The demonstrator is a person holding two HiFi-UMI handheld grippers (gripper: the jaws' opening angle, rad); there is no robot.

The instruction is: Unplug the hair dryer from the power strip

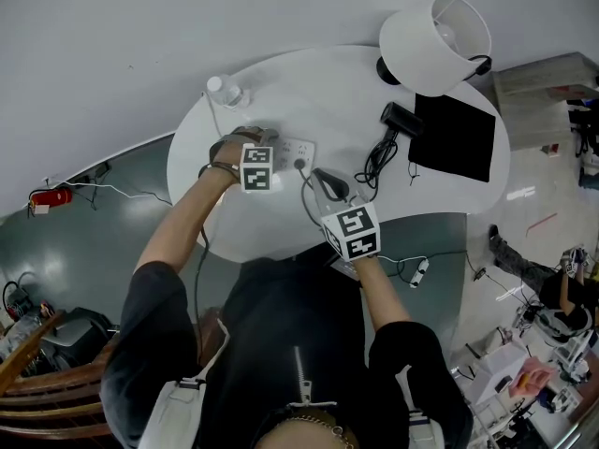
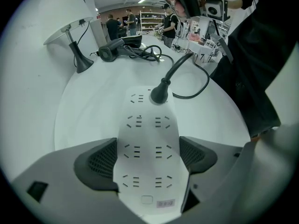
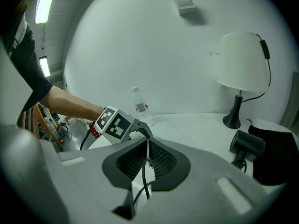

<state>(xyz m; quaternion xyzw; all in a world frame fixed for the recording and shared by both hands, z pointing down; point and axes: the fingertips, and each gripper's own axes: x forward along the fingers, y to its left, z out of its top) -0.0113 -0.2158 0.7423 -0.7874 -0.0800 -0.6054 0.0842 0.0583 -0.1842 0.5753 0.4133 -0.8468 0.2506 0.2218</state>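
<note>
A white power strip [image 2: 148, 139] lies on the round white table [image 1: 346, 92], and my left gripper [image 2: 147, 155] is shut across its near end. At the strip's far end sits a black plug [image 2: 159, 94]. Its cable [image 2: 189, 85] runs off to the black hair dryer [image 2: 111, 50] lying near the lamp. In the head view the left gripper [image 1: 279, 157] is at the strip [image 1: 298, 150], and my right gripper [image 1: 329, 187] is just right of it. The right gripper [image 3: 145, 160] is shut on the black cable [image 3: 141, 181].
A white-shaded lamp [image 1: 433, 43] stands at the table's far right, with a black mat [image 1: 454, 137] beside the hair dryer [image 1: 401, 120]. A clear water bottle [image 1: 225, 90] stands at the far left edge. People stand by shelves in the background.
</note>
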